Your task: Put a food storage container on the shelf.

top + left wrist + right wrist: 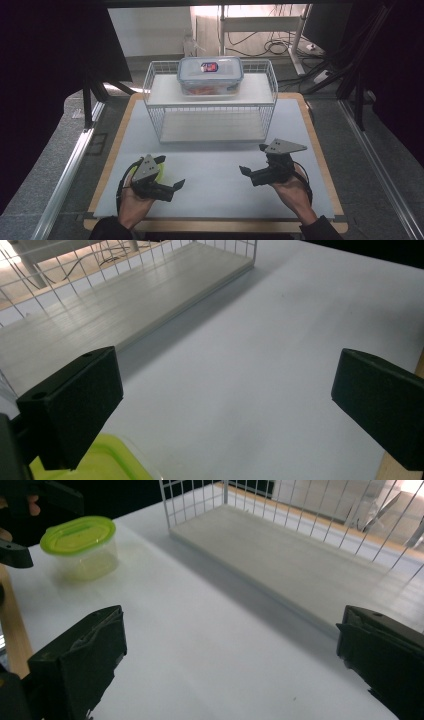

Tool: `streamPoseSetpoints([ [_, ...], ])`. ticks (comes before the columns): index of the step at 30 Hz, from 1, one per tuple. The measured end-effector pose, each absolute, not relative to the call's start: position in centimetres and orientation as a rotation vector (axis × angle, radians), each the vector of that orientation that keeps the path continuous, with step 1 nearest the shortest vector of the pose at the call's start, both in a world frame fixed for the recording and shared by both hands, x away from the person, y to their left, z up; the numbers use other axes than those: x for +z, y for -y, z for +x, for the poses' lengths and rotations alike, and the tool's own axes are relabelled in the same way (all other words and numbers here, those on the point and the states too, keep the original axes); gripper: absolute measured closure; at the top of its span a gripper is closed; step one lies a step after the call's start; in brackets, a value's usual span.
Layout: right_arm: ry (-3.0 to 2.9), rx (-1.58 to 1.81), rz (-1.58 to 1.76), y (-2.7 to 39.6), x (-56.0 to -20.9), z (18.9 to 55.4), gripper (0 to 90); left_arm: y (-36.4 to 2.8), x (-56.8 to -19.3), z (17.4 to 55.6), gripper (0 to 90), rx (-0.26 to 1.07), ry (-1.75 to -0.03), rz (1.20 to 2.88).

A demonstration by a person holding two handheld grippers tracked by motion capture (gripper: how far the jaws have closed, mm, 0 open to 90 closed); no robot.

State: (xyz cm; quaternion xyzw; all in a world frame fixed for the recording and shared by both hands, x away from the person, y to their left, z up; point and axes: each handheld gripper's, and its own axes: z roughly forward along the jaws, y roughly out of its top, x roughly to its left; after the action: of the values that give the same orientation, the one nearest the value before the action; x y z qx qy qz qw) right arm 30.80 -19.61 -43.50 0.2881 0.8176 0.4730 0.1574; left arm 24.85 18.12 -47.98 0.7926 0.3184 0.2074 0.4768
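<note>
My left gripper point(172, 186) hovers low over the white mat point(220, 165), jaws spread wide with nothing between them; the green-lidded tub point(80, 547) sits just beside it. My right gripper point(250, 162) is spread too, empty. Beyond stands the wire rack point(210, 117), a clear lidded box point(210, 75) on its upper shelf.

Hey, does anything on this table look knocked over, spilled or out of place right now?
Nothing stands out. The green-lidded container stands upright, lid on, and the clear lidded box sits squarely on the wire rack. No spills.
</note>
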Motion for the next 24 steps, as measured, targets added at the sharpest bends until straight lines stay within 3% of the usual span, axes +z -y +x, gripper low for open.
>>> streamPoseSetpoints([
  [24,-2.355,1.244,0.830,20.5,-47.2,26.7,0.5,-18.0,-50.4,22.9,1.0,0.501,-0.806,1.974],
])
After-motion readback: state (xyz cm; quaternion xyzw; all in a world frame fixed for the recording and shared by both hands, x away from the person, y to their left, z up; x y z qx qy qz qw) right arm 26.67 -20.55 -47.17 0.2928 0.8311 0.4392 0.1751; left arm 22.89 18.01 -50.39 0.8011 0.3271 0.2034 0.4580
